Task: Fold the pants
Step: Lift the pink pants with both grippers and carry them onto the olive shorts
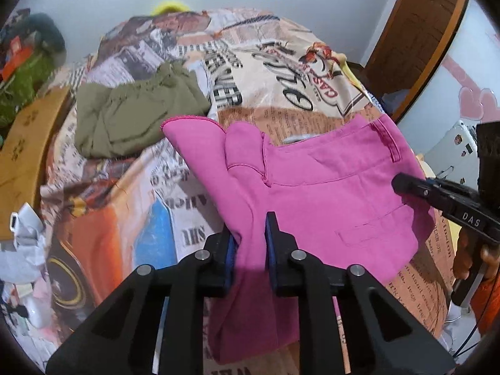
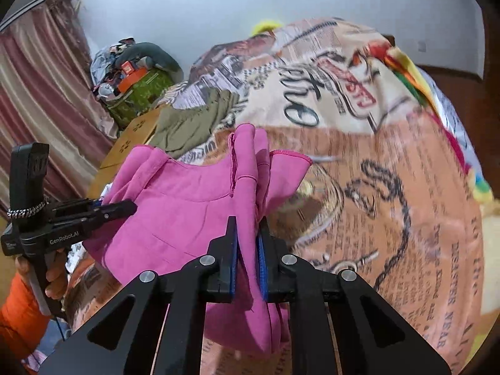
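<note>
Item: pink pants [image 1: 328,187], one pair, lying partly folded on a bed under a printed bedspread [image 1: 281,72], near edge raised off the cloth. Left gripper [image 1: 250,250]: jaws nearly pressed together, pinching a bunched fold of the pants between the blue pads; cloth runs up out of the jaws toward the waistband and hangs down below them in a loose tail. Right gripper [image 2: 248,250]: jaws likewise closed on a narrow gather of the same cloth, with a thicker hanging bundle directly beneath them and a stack of folded layers standing just ahead of the tips. In the left view the right gripper [image 1: 437,200] enters from the right side, its tip over the pocket area; in the right view the left gripper [image 2: 93,215] enters from the left, its tip at the cloth's edge. Both held by a person's hands; an orange sleeve [image 2: 18,312] shows. Other stock: green garment [image 1: 134,112], crumpled, well beyond the left jaws and apart from the pants; wooden board [image 1: 28,150] at far left. Step in hand, as judged: both near corners gripped and lifted, ready for a fold. Progress: the pants look already doubled lengthwise, so a crosswise fold seems to be beginning. Next move calls for: carrying both jaws forward together, level with each other, keeping the edge taut between them, and laying it over the far part before letting go. Risk: a thin pinch may slip.
</note>
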